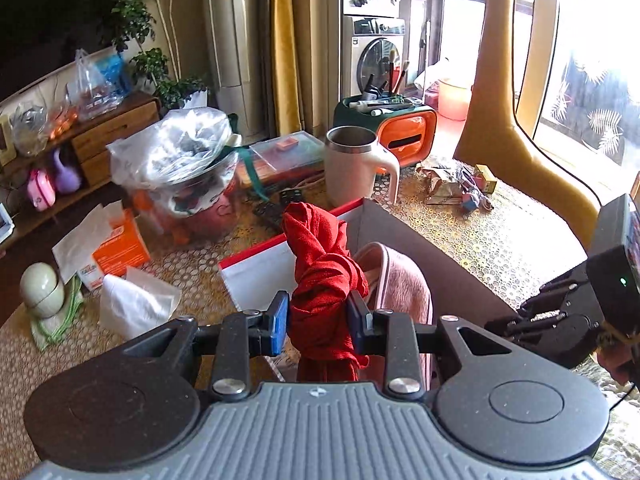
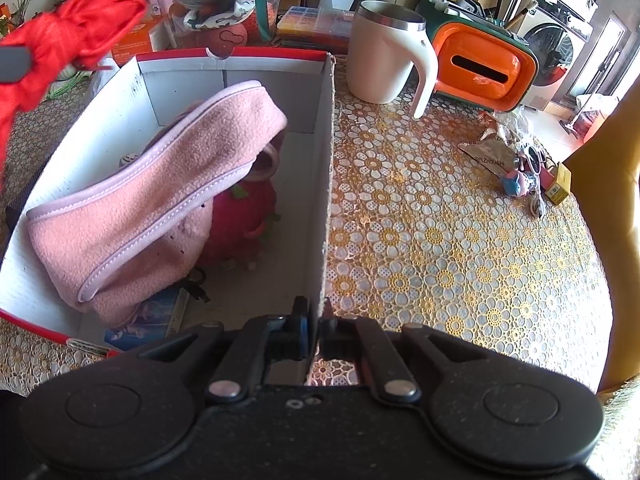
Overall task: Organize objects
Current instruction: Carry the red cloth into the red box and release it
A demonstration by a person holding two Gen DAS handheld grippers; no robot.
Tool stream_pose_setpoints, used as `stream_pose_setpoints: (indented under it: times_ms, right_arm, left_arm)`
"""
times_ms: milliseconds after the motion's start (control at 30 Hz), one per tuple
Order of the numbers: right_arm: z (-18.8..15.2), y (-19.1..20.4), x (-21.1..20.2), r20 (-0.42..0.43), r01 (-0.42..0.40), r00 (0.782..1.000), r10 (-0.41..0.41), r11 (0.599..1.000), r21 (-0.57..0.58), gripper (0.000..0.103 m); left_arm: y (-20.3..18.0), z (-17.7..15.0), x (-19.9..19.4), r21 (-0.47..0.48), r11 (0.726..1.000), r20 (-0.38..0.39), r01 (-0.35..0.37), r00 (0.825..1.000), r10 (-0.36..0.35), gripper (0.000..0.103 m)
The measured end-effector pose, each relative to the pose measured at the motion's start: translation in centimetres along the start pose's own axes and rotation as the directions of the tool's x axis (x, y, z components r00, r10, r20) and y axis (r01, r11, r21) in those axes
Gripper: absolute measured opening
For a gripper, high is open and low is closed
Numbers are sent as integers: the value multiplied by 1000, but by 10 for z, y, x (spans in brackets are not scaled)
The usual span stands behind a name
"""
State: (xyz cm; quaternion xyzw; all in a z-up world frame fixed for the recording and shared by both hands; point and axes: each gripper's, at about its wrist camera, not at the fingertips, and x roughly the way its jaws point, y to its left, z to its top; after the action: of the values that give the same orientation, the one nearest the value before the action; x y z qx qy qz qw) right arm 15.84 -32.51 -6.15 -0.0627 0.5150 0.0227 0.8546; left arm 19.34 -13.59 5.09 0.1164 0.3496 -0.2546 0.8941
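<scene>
Here the left gripper point(image 1: 318, 322) has its blue-padded jaws clamped on a knotted, bunched red cloth point(image 1: 324, 276), which it holds in the air above the open white cardboard box with a red rim point(image 2: 152, 92). In the right wrist view the same cloth hangs over the box's far left corner. Inside the box a pink fleece cloth with pale stitched edging point(image 2: 160, 196) is draped over a red plush toy point(image 2: 240, 216). The right gripper point(image 2: 318, 334) is pinched narrow on the near end of the box's right-hand wall, one finger inside and one outside. Just beyond the box, a cream mug with a steel rim and white handle point(image 2: 380, 60) stands on the gold flower-patterned tablecloth point(image 2: 440, 240), beside an orange and green container point(image 2: 480, 64).
</scene>
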Motion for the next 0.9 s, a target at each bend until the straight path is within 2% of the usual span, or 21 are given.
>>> stream_pose_setpoints:
  times_ms: [367, 600, 833, 900]
  right_arm:
    - [0, 0, 1, 0, -3, 1000, 3, 1000, 1, 4]
    - [1, -3, 0, 3, -7, 1000, 7, 1000, 8, 4]
    - [1, -3, 1, 1, -2, 1000, 2, 1000, 5, 4]
    - [1, -2, 1, 1, -1, 1000, 1, 1000, 5, 4]
  left_arm:
    - [-27, 9, 70, 90, 995, -79, -37, 996, 44, 29]
    - [-24, 3, 107, 88, 994, -177, -65, 981, 80, 29]
    - [-21, -3, 118, 87, 993, -215, -85, 971, 102, 29]
    - [-21, -5, 117, 88, 993, -216, -78, 972, 96, 34]
